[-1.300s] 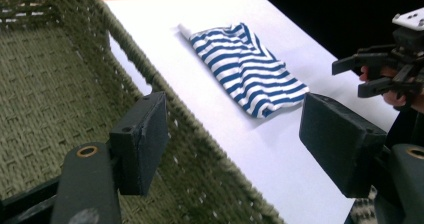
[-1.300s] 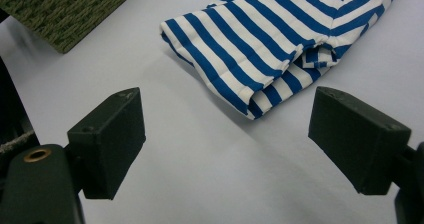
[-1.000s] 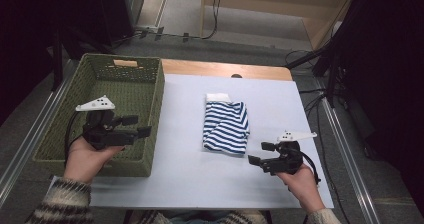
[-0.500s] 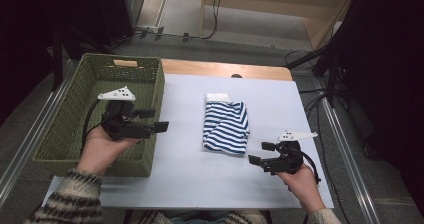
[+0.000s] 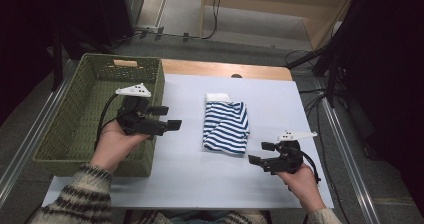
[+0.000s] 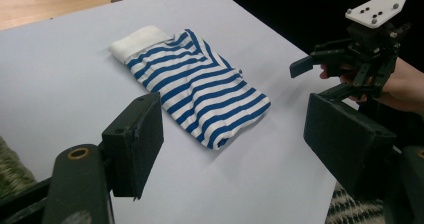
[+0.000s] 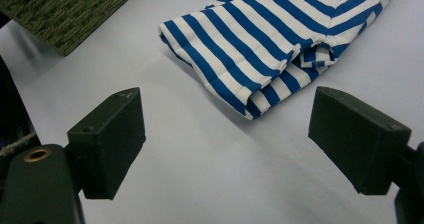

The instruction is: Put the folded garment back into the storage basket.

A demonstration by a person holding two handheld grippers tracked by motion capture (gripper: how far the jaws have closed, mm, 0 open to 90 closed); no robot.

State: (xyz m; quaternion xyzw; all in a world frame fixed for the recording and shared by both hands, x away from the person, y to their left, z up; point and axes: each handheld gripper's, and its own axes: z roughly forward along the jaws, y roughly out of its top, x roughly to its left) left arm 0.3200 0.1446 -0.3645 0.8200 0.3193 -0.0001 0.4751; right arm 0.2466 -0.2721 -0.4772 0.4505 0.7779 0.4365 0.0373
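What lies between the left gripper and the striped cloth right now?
Only bare white table top lies between the left gripper and the folded striped cloth; the high view and left gripper view both show it.

I saw soft striped cloth (image 5: pixel 226 126) on the desk's (image 5: pixel 190 174) smooth matt white sheet, a rough woven basket (image 5: pixel 80 119), and matt black plastic on my left tool (image 5: pixel 170 118).

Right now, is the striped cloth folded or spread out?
Folded. The striped cloth lies as a compact rectangle on the table, with layered edges visible in the right gripper view.
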